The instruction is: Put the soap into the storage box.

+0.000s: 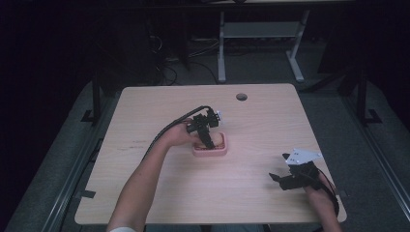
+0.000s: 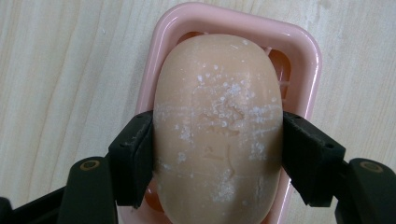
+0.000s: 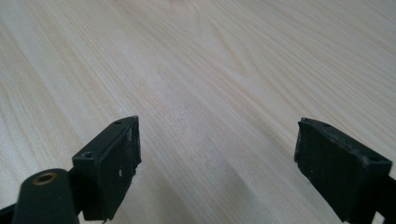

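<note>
I'm over the pale wood counter (image 1: 261, 116), mid-board, where the pink soap dish (image 2: 306, 51) sits, and inside it the peach soap bar (image 2: 219, 121) is pinched at both flanks by my left gripper (image 2: 217, 154). Right gripper (image 3: 217, 154) idles near the counter's front right, jaws wide on nothing. I judge this the grasp step; next needs a straight lift, firm squeeze.

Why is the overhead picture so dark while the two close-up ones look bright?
High view: dim, room black, only the table lit. Left gripper view: bright and sharp on the soap in its pink dish. Right gripper view: bright, jaws crisp, far wood grain soft.
</note>
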`<state>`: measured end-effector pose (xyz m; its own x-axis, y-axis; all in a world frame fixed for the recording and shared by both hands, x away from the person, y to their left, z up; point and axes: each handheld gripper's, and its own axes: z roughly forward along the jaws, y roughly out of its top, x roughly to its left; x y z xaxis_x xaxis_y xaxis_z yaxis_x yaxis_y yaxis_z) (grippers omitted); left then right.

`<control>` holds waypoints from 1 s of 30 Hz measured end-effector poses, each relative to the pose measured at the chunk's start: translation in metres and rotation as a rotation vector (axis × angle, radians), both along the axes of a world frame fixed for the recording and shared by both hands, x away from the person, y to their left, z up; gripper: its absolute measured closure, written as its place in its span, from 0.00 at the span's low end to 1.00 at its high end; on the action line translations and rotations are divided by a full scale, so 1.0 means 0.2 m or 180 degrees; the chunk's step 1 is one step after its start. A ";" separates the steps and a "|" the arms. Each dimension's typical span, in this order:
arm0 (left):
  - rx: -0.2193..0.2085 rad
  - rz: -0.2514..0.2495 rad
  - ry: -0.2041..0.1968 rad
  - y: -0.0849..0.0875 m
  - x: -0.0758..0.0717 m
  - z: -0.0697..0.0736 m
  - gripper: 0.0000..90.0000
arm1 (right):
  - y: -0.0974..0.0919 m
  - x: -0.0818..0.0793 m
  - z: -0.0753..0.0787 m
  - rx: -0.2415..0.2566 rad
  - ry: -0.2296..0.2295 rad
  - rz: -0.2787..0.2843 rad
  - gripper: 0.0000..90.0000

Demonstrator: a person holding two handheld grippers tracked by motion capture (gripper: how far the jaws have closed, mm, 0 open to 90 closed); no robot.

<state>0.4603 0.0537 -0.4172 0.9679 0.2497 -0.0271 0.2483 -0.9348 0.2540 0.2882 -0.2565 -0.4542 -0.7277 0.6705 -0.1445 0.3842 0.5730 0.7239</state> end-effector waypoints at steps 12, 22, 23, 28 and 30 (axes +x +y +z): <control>0.0004 -0.0063 -0.0090 0.00 -0.01 0.02 0.31 | 0.01 0.00 0.00 0.0008 -0.0006 0.0018 0.16; -0.0022 -0.0068 -0.0094 0.03 -0.03 0.06 0.29 | 0.01 0.00 0.00 0.0005 0.0016 0.0011 0.16; -0.0030 -0.0066 -0.0094 0.03 -0.04 0.06 0.28 | 0.01 0.00 0.00 0.0004 0.0015 0.0013 0.16; -0.0034 -0.0090 -0.0070 0.04 -0.06 0.08 0.28 | 0.01 0.00 0.00 0.0002 0.0024 0.0010 0.16; -0.0031 -0.0102 -0.0100 0.04 -0.07 0.09 0.28 | 0.01 0.00 0.00 0.0002 0.0025 0.0009 0.16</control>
<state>0.4461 0.0626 -0.3984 0.9758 0.2185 0.0012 0.2101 -0.9395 0.2705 0.2872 -0.2541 -0.4539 -0.7307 0.6685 -0.1384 0.3884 0.5737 0.7211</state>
